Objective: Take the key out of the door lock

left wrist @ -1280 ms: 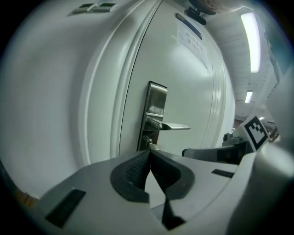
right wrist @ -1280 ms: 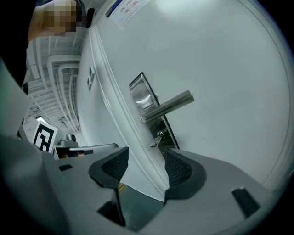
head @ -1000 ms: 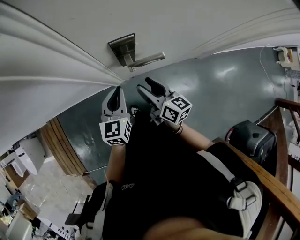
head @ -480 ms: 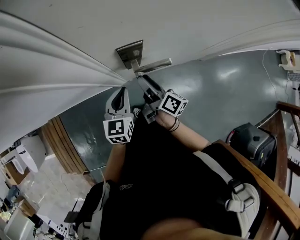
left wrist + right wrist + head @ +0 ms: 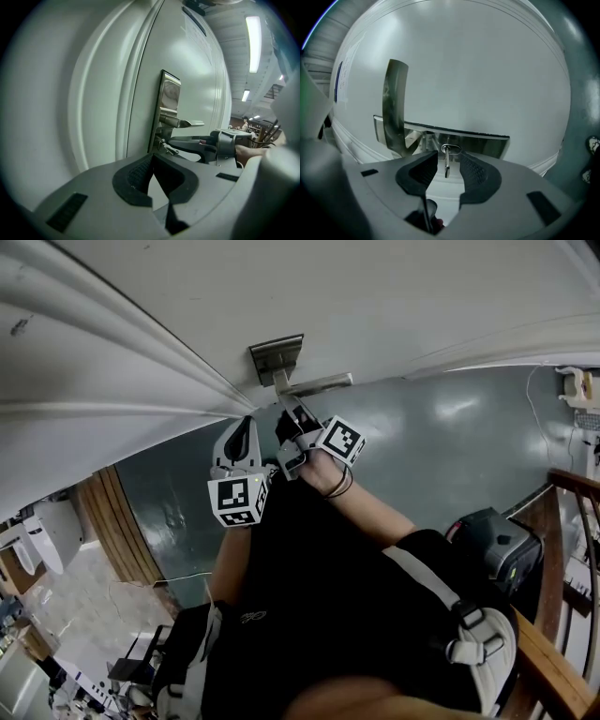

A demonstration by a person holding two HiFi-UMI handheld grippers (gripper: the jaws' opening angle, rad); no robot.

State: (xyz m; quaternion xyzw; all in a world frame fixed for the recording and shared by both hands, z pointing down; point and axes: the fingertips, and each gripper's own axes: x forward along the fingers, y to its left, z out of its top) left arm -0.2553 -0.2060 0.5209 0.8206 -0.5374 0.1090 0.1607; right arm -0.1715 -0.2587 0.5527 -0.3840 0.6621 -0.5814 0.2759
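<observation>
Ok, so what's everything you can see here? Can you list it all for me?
white panelled door: one, white, across the top of the head view
silver metal lock plate: one, silver, on the door
silver lever handle: one, silver, sticking out of the lock plate
small silver key: one, silver, in the lock plate below the handle
grey-green shiny floor: one, grey-green, below the door
black case: one, black, at right near the railing
brown wooden railing: one, brown, right edge
left gripper: one, grey with black pads, beside the lock, shut and empty
right gripper: one, grey with black pads, jaws closing round the key, not touching it yet
</observation>
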